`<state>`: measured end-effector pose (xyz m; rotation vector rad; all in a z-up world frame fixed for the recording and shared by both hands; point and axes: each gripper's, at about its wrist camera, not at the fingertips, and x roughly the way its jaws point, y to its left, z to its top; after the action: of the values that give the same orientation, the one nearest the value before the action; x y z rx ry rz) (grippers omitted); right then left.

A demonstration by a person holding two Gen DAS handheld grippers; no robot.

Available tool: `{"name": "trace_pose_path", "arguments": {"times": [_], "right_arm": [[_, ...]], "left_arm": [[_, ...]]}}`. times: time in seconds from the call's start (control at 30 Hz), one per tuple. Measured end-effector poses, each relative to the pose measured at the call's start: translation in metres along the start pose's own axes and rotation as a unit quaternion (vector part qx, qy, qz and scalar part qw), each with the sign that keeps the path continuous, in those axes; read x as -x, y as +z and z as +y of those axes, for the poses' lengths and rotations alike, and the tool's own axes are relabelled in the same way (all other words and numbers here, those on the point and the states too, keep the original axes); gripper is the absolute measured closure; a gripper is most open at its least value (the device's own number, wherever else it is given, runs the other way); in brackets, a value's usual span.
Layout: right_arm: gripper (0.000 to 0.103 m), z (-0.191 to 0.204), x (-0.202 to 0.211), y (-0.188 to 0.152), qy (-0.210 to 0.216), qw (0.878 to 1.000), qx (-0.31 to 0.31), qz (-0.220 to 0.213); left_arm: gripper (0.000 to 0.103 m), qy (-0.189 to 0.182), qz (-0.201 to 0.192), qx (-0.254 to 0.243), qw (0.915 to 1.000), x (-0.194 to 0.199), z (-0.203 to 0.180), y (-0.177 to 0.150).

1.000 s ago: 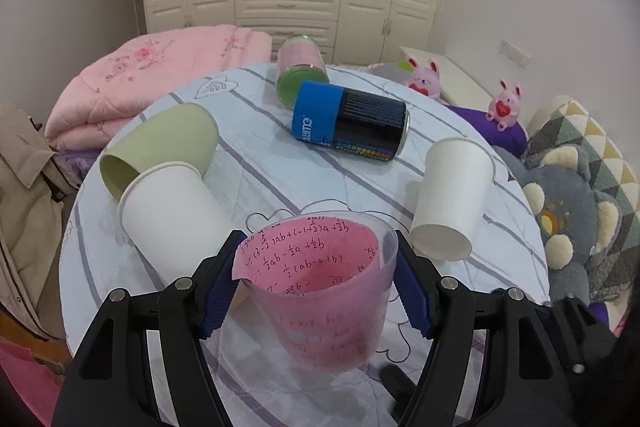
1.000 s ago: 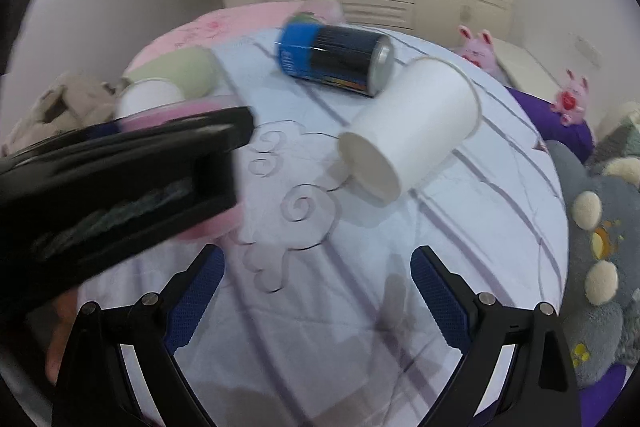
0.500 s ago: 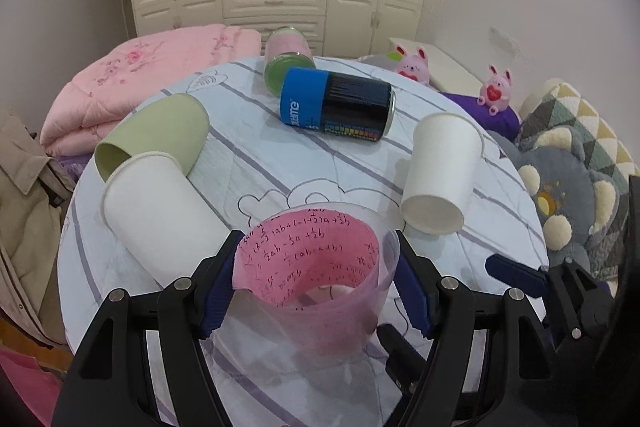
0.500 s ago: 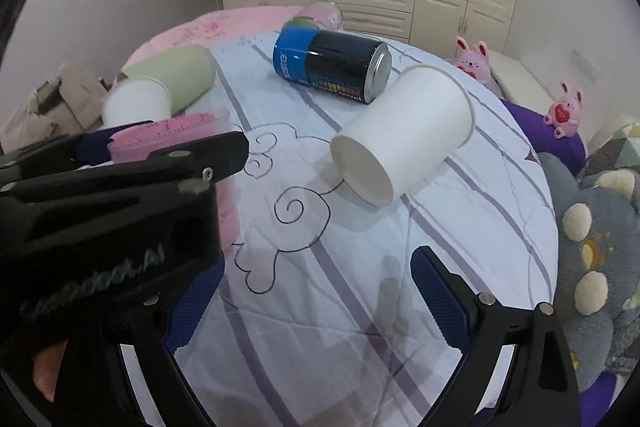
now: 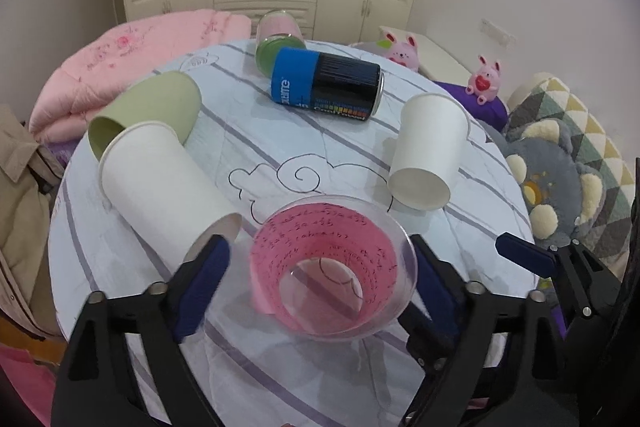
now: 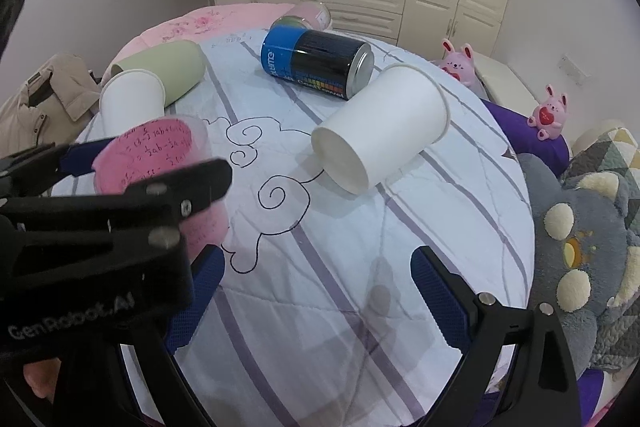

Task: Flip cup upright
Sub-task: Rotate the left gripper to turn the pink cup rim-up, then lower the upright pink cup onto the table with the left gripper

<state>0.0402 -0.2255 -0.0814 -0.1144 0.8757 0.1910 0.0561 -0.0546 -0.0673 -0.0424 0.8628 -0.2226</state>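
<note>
A clear plastic cup with a pink printed paper lining (image 5: pixel 332 267) stands upright on the round table (image 5: pixel 280 379), mouth up. My left gripper (image 5: pixel 320 279) is open around it, with a gap on both sides between its blue pads and the cup. The cup also shows in the right wrist view (image 6: pixel 160 163), partly behind the left gripper's body. My right gripper (image 6: pixel 316 303) is open and empty above the table's near side.
Lying on their sides are two white paper cups (image 5: pixel 160 183) (image 5: pixel 428 155), a green cup (image 5: pixel 148 111), a blue-and-black can (image 5: pixel 326 85) and a pink-and-green jar (image 5: pixel 276 39). Plush toys (image 5: pixel 556 187) lie right of the table, a pink quilt (image 5: pixel 132 55) behind.
The pink-lined cup has been set down upright on the table. My left gripper's fingers have opened away from it. The right gripper has stayed open and has come closer to the left one.
</note>
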Motion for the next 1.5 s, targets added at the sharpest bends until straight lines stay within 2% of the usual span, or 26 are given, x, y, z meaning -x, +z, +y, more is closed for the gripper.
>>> {"name": "trace_pose_path", "arguments": {"times": [0.23, 0.53, 0.7, 1.07, 1.23, 1.5], "right_arm": [[0.007, -0.002, 0.012, 0.0, 0.01, 1.0, -0.001, -0.015], [0.007, 0.0, 0.031, 0.001, 0.031, 0.999, 0.007, -0.039], [0.007, 0.0, 0.043, 0.0, 0.049, 0.997, 0.007, -0.06], [0.007, 0.0, 0.064, 0.001, 0.048, 0.993, 0.006, -0.107], [0.007, -0.002, 0.074, 0.0, 0.057, 0.99, -0.003, -0.129], [0.007, -0.014, 0.091, -0.001, 0.055, 0.982, -0.039, -0.175]], "left_arm": [[0.008, 0.004, -0.007, -0.017, 0.9998, 0.015, -0.001, -0.004], [0.008, 0.002, -0.036, -0.037, 0.9987, 0.046, 0.003, -0.007], [0.008, 0.004, -0.052, -0.032, 0.9981, 0.062, 0.01, -0.009], [0.003, 0.06, -0.094, -0.013, 0.9936, 0.091, 0.037, -0.012], [0.0, 0.098, -0.121, -0.02, 0.9877, 0.101, 0.043, -0.015], [0.0, 0.105, -0.116, -0.018, 0.9876, 0.104, 0.055, -0.016]]}}
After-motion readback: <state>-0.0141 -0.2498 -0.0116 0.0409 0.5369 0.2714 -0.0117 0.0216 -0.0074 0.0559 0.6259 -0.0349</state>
